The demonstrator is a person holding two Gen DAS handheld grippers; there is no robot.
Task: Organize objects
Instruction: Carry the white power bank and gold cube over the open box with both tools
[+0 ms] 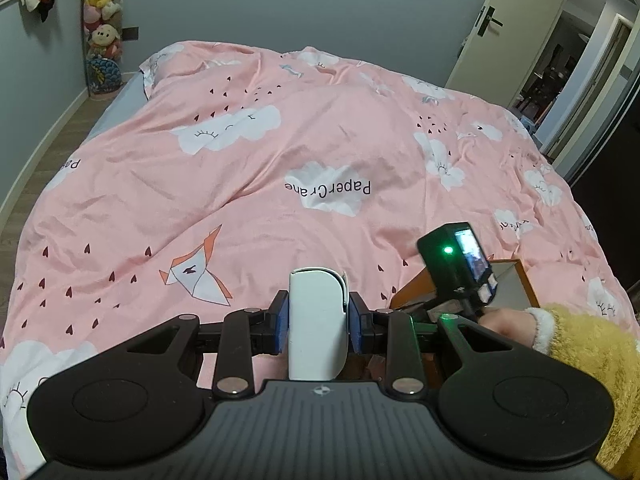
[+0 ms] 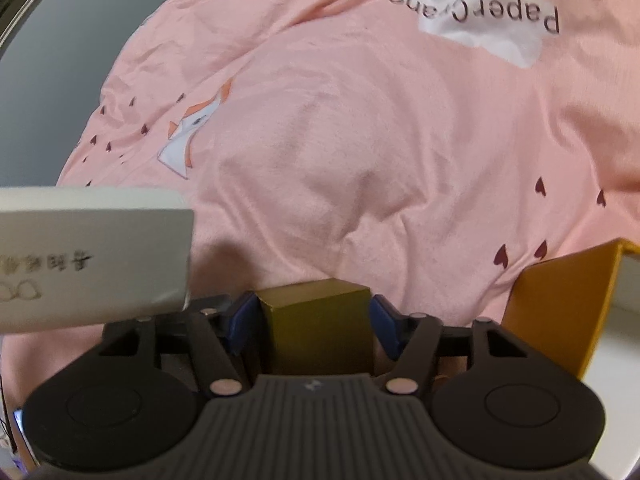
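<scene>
You're clamping the white rounded plastic case (image 1: 318,320) in your left gripper (image 1: 318,322), clear of the bed. Your right gripper (image 2: 316,320) is straddling the olive-gold cardboard box (image 2: 320,328), though I can't tell if it's gripping. The orange open-topped box (image 2: 560,308) at 3 o'clock is probably where both are going.

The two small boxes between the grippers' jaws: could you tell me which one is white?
The white box in the left gripper; the right gripper frames an olive-gold box.

The left claw (image 1: 319,322) is clamping its blue pads against a white case (image 1: 318,320); the right claw (image 2: 316,320) is bracketing an olive box (image 2: 320,320), a yellow-sleeved hand (image 1: 508,326) gripping it.
</scene>
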